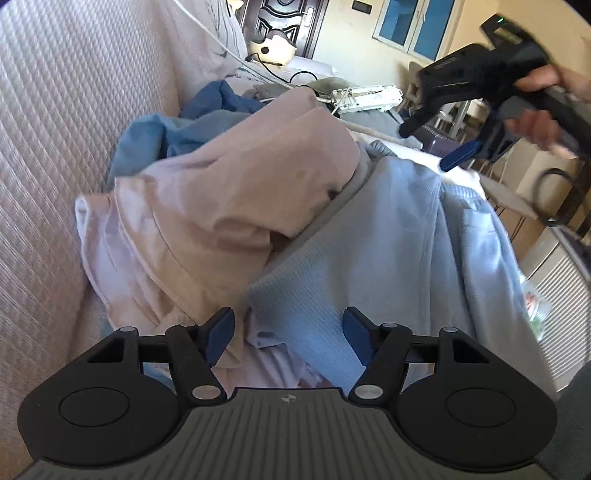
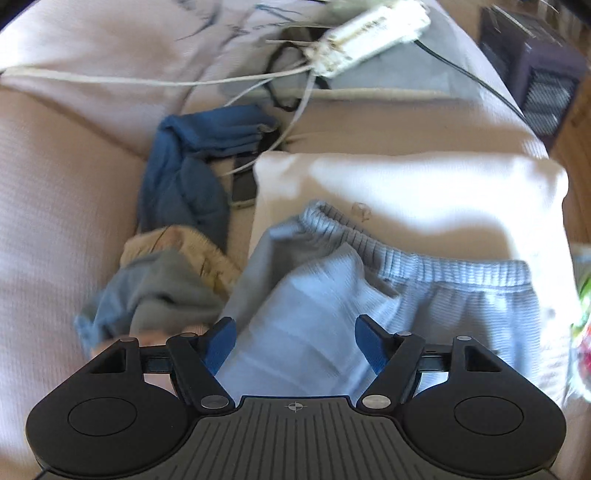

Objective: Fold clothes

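Clothes, pillow on probable sofa

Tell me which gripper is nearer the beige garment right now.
Left. The left gripper hangs open right at the beige garment, its left finger beside the fabric. The right gripper is open, raised off to the far side above the light blue sweatpants.

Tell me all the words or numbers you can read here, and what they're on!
None can be read.
Right gripper: small pale lettering on its black body, too blurred to read.
Pillow: a small dark mark, no letters to make out.
White power strip: blurred, any print unreadable.
Blue pants, pink garment: no print seen.
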The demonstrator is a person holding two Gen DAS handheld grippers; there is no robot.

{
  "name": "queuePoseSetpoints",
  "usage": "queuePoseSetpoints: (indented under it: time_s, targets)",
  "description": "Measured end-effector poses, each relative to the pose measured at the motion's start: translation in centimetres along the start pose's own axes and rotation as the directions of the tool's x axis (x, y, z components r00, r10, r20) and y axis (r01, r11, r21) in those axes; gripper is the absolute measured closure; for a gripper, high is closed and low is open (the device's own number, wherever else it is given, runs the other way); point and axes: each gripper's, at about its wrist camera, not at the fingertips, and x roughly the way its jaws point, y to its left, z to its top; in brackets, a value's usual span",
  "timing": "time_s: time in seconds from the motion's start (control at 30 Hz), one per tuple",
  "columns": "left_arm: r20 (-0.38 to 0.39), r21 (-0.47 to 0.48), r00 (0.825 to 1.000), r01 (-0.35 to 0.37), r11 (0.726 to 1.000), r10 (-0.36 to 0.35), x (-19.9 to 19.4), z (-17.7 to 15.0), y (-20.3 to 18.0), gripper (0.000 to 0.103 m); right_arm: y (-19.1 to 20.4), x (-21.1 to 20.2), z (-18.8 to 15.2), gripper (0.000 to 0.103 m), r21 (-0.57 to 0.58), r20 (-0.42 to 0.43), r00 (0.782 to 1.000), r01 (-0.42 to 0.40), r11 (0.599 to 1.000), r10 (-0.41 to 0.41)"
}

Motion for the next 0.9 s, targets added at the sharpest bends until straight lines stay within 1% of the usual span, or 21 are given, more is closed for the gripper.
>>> queuePoseSetpoints:
  time_s: [0.03,0.07,0.1,0.13,0.2,0.33,0.43,0.57,0.63,0.67,0.7,0.77,0.83,0.87,0.9]
  targets:
    - [0.004,-0.008,1.000,0.007,1.000,-0.006,0.0,-0.1,0.2,0.042,0.1,0.4,0.2,0.030,0.028,0.000,1.000,0.008,1.000,-0.008]
    - [0.012,-0.013,1.000,0.014,1.000,-0.014,-0.1,-0.1,0.3,0.045,0.3,0.9,0.5,0.030,0.047,0.000,1.000,0.008,0.999,-0.008]
    - [0.021,-0.018,1.000,0.023,1.000,-0.023,-0.3,0.0,0.5,0.051,0.5,1.3,0.7,0.030,0.059,-0.003,1.000,0.010,0.998,-0.010]
    - [0.029,-0.024,0.999,0.034,0.999,-0.033,-0.3,0.0,0.6,0.059,0.9,1.7,0.9,0.030,0.067,-0.007,1.000,0.017,0.998,-0.017]
    - [0.039,-0.029,0.998,0.047,0.999,-0.045,-0.3,0.2,0.8,0.067,1.6,2.5,1.2,0.030,0.080,-0.016,0.999,0.031,0.996,-0.030]
    - [0.045,-0.014,0.998,0.041,0.999,-0.041,-0.1,0.2,0.8,0.070,2.7,4.2,1.7,0.030,0.105,-0.040,0.998,0.048,0.993,-0.044]
    - [0.040,-0.012,0.999,0.030,0.999,-0.029,0.1,-0.2,0.9,0.076,3.5,5.4,2.1,0.030,0.096,-0.037,0.994,0.102,0.990,-0.099]
    - [0.040,-0.038,0.998,0.044,0.998,-0.042,0.3,-0.4,1.5,0.076,3.9,6.7,2.4,0.029,0.098,-0.043,0.990,0.135,0.986,-0.131]
    - [0.045,-0.057,0.998,0.044,0.997,-0.042,0.4,-0.5,1.6,0.070,4.2,7.1,2.4,0.029,0.083,-0.043,0.989,0.144,0.986,-0.141]
    - [0.048,-0.066,0.998,0.049,0.997,-0.046,0.4,-0.5,1.7,0.070,4.3,7.2,2.4,0.030,0.076,-0.040,0.989,0.146,0.986,-0.143]
    - [0.058,-0.069,0.996,0.066,0.995,-0.062,0.3,-0.6,1.8,0.074,4.4,7.3,2.4,0.030,0.068,-0.033,0.989,0.145,0.987,-0.143]
    - [0.084,-0.073,0.991,0.110,0.991,-0.103,-0.1,-0.7,1.8,0.093,4.3,7.1,2.3,0.036,0.052,-0.025,0.990,0.141,0.989,-0.140]
    - [0.103,-0.053,0.988,0.123,0.991,-0.117,-0.9,-0.8,1.4,0.094,4.1,6.9,2.3,0.052,0.033,-0.018,0.990,0.138,0.990,-0.138]
    - [0.108,-0.043,0.987,0.127,0.991,-0.122,-1.1,-0.8,1.2,0.094,4.0,6.8,2.4,0.055,0.021,-0.015,0.991,0.136,0.990,-0.136]
    - [0.111,-0.043,0.984,0.144,0.989,-0.139,-1.3,-0.8,1.0,0.095,3.8,6.7,2.4,0.065,0.009,-0.012,0.991,0.133,0.991,-0.133]
